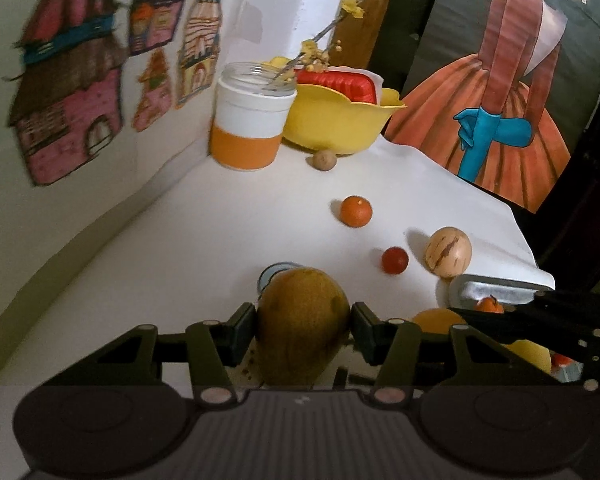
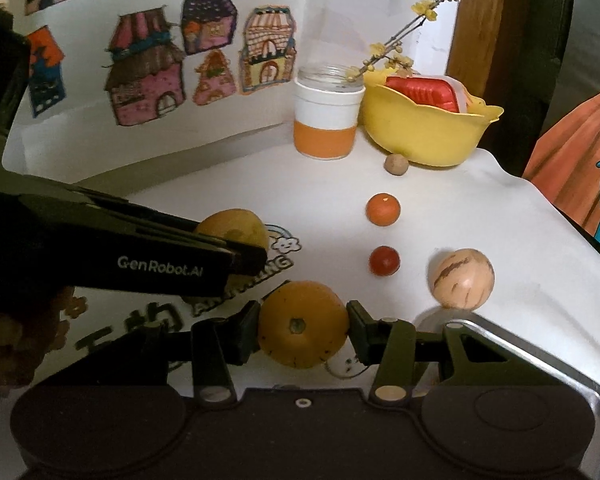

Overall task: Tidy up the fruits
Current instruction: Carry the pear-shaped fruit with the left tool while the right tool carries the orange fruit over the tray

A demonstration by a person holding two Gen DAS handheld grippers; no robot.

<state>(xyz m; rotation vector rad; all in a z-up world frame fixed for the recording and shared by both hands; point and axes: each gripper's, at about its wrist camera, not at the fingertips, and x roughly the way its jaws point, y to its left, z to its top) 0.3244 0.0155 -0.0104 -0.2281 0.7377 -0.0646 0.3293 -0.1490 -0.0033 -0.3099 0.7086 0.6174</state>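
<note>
Clamped between the left gripper (image 1: 303,322), a brownish-yellow fruit (image 1: 303,320) hangs just above the white table (image 1: 204,232); the right gripper (image 2: 302,326) pinches an orange (image 2: 302,324) at its widest part. Both look firm, round and likely to slip unless held across the middle. A tangerine (image 2: 383,209), a small red fruit (image 2: 384,261) and a striped melon (image 2: 462,278) wait near the yellow bowl (image 2: 424,136). A metal tray (image 2: 540,348) is cut off at the corner.

Both wrist cameras look close along their claws, sharing the table (image 1: 220,220).
</note>
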